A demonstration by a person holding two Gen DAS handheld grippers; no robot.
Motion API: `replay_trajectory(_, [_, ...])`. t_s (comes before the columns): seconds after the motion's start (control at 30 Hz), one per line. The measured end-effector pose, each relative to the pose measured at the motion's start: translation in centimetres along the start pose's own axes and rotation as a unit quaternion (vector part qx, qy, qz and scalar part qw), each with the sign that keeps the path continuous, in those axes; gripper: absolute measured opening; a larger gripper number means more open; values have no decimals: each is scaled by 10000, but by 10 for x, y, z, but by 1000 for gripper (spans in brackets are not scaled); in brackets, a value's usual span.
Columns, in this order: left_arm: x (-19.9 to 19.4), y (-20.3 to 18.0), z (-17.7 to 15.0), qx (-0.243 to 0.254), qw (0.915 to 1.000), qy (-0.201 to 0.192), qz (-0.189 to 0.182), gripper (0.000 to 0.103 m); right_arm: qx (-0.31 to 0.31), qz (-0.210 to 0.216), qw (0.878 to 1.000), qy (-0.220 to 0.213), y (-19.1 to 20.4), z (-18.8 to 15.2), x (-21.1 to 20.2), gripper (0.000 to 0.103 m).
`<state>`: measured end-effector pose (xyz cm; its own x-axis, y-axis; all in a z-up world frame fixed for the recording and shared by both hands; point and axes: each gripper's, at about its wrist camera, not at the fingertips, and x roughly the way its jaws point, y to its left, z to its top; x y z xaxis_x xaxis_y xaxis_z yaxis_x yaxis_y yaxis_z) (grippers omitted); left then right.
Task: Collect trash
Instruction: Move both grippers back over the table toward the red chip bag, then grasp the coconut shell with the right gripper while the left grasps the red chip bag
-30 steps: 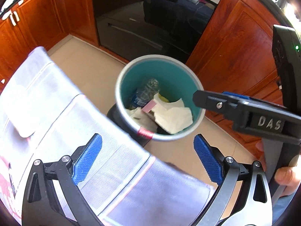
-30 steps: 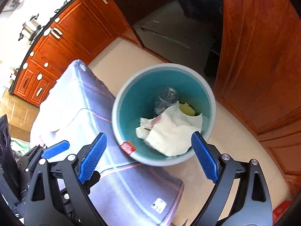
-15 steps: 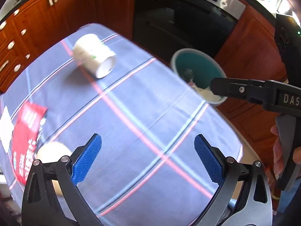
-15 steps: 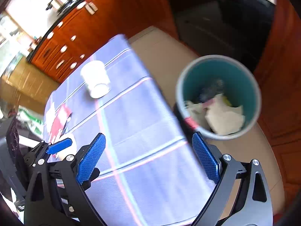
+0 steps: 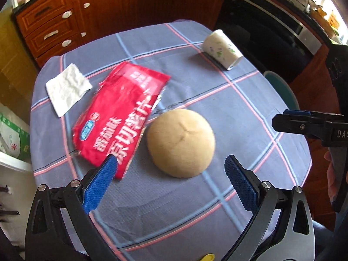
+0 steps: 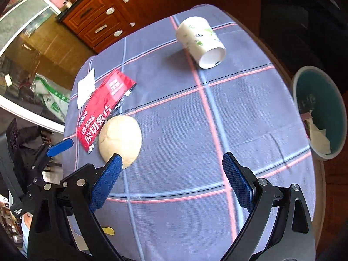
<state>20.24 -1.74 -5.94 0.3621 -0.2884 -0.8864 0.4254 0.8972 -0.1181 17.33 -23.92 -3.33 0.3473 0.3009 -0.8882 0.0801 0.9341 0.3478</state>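
On the blue plaid tablecloth (image 5: 217,206) lie a red snack bag (image 5: 119,117), a tan upturned bowl (image 5: 181,141), a white napkin (image 5: 67,88) and a tipped white paper cup (image 5: 221,49). My left gripper (image 5: 171,184) is open and empty, just in front of the bowl. My right gripper (image 6: 174,182) is open and empty above the cloth, right of the bowl (image 6: 120,140), with the bag (image 6: 102,111) and cup (image 6: 201,41) beyond. The teal trash bin (image 6: 319,108) stands off the table's right edge with paper and a bottle inside.
Wooden cabinets (image 5: 54,26) stand behind the table and a dark oven (image 5: 271,28) at the back right. The bin's rim (image 5: 280,87) shows past the table's right edge. Green and white bags (image 6: 52,93) lie on the floor at the left.
Both grippers have swung from over the bin back to the table. The bowl, bag, napkin and cup came into view. Both grippers stayed open.
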Motion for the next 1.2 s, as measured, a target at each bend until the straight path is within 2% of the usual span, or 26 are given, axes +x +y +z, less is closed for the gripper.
replay_trajectory(0.1, [2,35,-11,-313,9995,27,99,99,-252,3,9995,174,26,0,21,90])
replay_trajectory(0.23, [9,66,-21,-684,9976,95,41,99,-552,-29,9979,323,54,3,46,90])
replay_trajectory(0.6, [23,86,-25,-602,9980,99,189,99,-956,-382,9937,444,92,12,92,90])
replay_trajectory(0.8, [27,102,-27,-738,9971,84,166,99,-1256,-553,9895,457,106,10,109,90])
replay_trajectory(0.9, [29,108,-28,-858,9962,112,114,99,-1394,-634,9878,295,109,6,111,92])
replay_trajectory(1.03, [32,112,-23,-969,9952,100,2,99,-1366,-449,9895,163,103,4,108,91])
replay_trajectory(1.2, [41,112,-8,-1105,9935,67,-270,99,-921,-39,9956,149,81,7,94,91])
